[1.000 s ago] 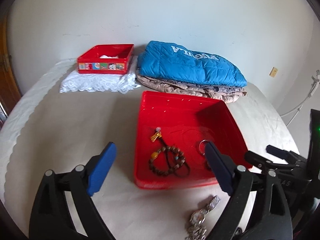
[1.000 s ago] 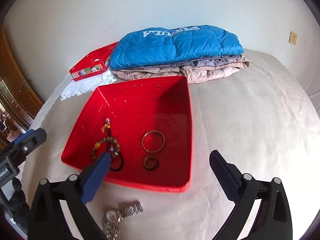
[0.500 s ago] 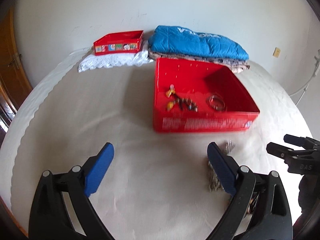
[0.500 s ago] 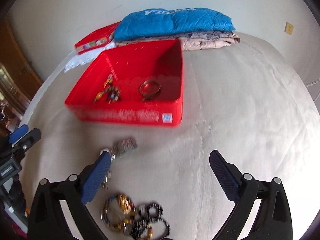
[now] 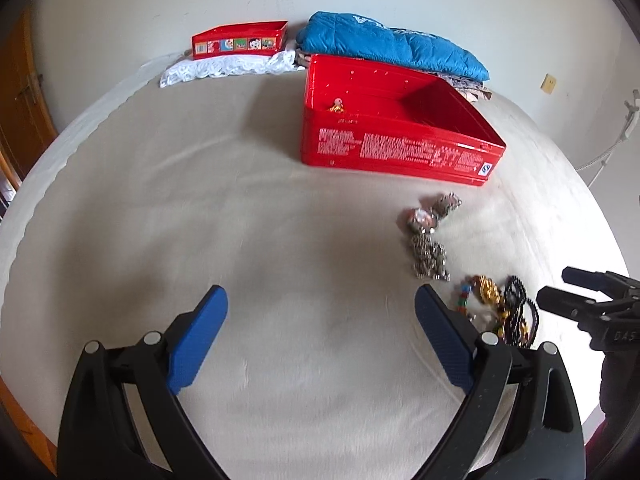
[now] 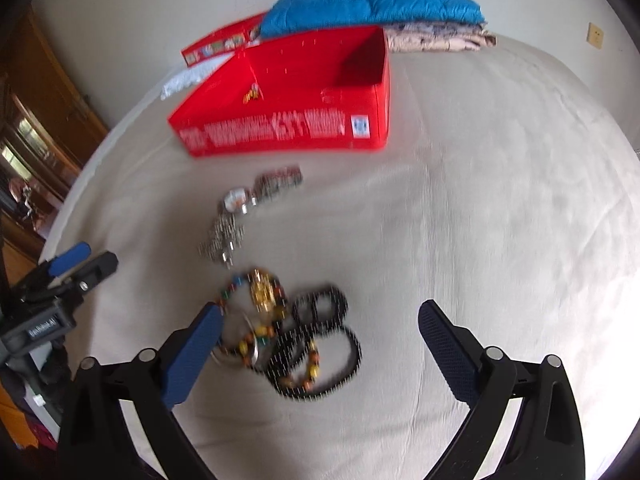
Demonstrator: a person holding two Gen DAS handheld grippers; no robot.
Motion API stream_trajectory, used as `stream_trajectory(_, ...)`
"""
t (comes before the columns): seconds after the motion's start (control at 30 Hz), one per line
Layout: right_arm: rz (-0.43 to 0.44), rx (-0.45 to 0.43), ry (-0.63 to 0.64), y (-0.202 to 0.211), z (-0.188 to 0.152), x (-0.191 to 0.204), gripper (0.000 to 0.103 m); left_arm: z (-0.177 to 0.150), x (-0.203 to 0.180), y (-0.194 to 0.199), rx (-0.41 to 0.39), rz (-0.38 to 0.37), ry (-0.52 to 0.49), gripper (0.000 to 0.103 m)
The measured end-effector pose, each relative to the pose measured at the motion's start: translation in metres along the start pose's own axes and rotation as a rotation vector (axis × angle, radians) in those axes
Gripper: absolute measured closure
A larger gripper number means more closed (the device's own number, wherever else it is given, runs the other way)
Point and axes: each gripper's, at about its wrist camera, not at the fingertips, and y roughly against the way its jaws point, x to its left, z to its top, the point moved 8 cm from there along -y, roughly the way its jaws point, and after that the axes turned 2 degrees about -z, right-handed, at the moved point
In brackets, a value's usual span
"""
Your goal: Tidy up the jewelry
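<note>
A large red box stands on the beige bed, with a gold tassel showing inside. In front of it lie a silver watch and a heap of beaded bracelets and black bead strings. My left gripper is open and empty over bare bed, left of the heap. My right gripper is open and empty, low over the bed, with the heap by its left finger. Each gripper shows at the edge of the other's view.
A small red tin sits on white lace cloth at the back. Folded clothes with a blue quilted jacket lie behind the red box. A wooden cabinet stands left of the bed.
Both grippers have pulled back from the red box and dropped lower. The watch and the bracelet heap have come into view; the box now shows its front wall.
</note>
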Motion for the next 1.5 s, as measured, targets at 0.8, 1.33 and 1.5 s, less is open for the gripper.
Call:
stream_trajectory(0.8, 0.135, 0.084, 0.029, -0.029, -0.021, 0.023, 0.084, -0.025, -0.016, 0.008, 0.036, -0.071, -0.004, 0.009)
stream_trajectory(1.33, 0.122, -0.074, -0.047, 0.033, -0.009, -0.015, 0.094, -0.031, -0.059, -0.006, 0.108, -0.155, -0.068, 0.009)
stream_trajectory(1.5, 0.079, -0.102, -0.089, 0.042, -0.006, -0.041, 0.094, -0.031, -0.070, -0.013, 0.132, -0.171, -0.067, 0.009)
